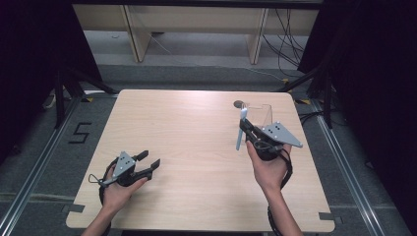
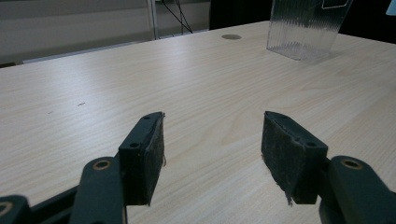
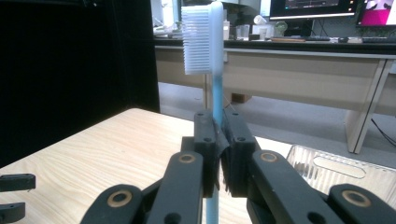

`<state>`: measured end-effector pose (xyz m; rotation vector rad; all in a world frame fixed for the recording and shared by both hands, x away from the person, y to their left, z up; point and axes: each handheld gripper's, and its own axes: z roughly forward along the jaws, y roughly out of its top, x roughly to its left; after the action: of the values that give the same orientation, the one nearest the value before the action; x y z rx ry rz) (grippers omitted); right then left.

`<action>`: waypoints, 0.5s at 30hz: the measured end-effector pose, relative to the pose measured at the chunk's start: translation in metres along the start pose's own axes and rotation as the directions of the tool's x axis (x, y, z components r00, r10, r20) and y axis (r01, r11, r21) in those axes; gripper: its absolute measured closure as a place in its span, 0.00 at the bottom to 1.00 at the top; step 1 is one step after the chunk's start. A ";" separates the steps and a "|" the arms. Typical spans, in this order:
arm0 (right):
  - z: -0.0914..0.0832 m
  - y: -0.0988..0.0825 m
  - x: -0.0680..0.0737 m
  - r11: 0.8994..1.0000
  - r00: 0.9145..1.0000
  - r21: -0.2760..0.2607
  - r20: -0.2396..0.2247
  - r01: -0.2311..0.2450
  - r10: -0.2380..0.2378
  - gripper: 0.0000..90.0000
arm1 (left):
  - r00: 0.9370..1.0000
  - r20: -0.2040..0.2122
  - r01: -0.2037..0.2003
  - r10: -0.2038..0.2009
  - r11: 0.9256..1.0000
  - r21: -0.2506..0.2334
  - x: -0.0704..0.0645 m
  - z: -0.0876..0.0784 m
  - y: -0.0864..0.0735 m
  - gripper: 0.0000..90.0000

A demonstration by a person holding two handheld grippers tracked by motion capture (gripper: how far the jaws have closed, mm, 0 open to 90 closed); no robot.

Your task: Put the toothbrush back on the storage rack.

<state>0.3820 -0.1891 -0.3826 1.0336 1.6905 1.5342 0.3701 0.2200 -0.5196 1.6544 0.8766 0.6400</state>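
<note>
Right gripper (image 3: 217, 140) clamped on toothbrush (image 3: 212, 70) handle, bristle head up, held above table (image 1: 196, 147) near clear ribbed cup (image 1: 260, 112) at far right. Left gripper (image 2: 212, 154) wide open, empty, resting low over near-left table. Likely step: drop brush into cup. Keep grip firm, tip handle end downward over cup mouth, lower inside rim before releasing; avoid knocking light cup over

A pale wooden table (image 1: 196, 147) stood on grey floor, a small dark disc (image 1: 239, 103) set in its top near the far edge. A taped "5" (image 1: 80, 132) marked the floor at left. Beyond were desk legs (image 1: 135, 37), cables (image 1: 287, 44) (loose, trailing) and monitors (image 3: 317, 9).
</note>
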 end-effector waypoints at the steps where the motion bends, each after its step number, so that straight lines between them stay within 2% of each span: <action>1: 0.000 0.001 -0.001 1.000 1.000 0.007 -0.003 -0.007 0.007 0.96 | 1.000 -0.003 0.000 0.000 1.000 -0.002 0.000 0.000 0.000 0.43; 4: -0.002 0.002 -0.003 1.000 1.000 0.010 0.014 -0.009 0.009 0.96 | 1.000 -0.009 -0.001 0.001 1.000 0.010 0.002 -0.001 -0.001 0.43; 6: -0.001 0.003 -0.006 1.000 1.000 -0.008 0.016 0.012 -0.012 0.96 | 1.000 -0.010 0.001 -0.001 1.000 0.008 0.003 -0.001 -0.002 0.43; 7: -0.001 0.003 -0.007 1.000 1.000 0.001 0.006 0.002 -0.002 0.96 | 1.000 -0.013 0.000 0.000 1.000 0.009 0.003 -0.001 -0.002 0.43; 9: -0.002 0.003 -0.008 1.000 1.000 0.003 0.027 -0.006 0.006 0.96 | 1.000 -0.017 0.002 -0.001 1.000 0.010 0.003 -0.001 -0.003 0.43; 10: -0.001 0.003 -0.010 1.000 1.000 -0.001 0.013 0.003 -0.003 0.96 | 1.000 -0.017 -0.003 0.003 1.000 0.008 0.003 -0.001 -0.003 0.43; 11: -0.002 0.004 -0.012 1.000 0.999 0.004 0.033 0.011 -0.011 0.96 | 1.000 -0.018 -0.005 0.005 1.000 0.008 0.003 -0.001 -0.003 0.43; 15: -0.001 0.005 -0.015 1.000 0.999 -0.005 0.035 0.003 -0.002 0.96 | 1.000 -0.023 -0.006 0.006 1.000 0.010 0.003 -0.001 -0.003 0.42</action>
<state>0.3892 -0.2031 -0.3784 1.0496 1.6630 1.5091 0.3703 0.2233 -0.5224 1.6618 0.8922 0.6609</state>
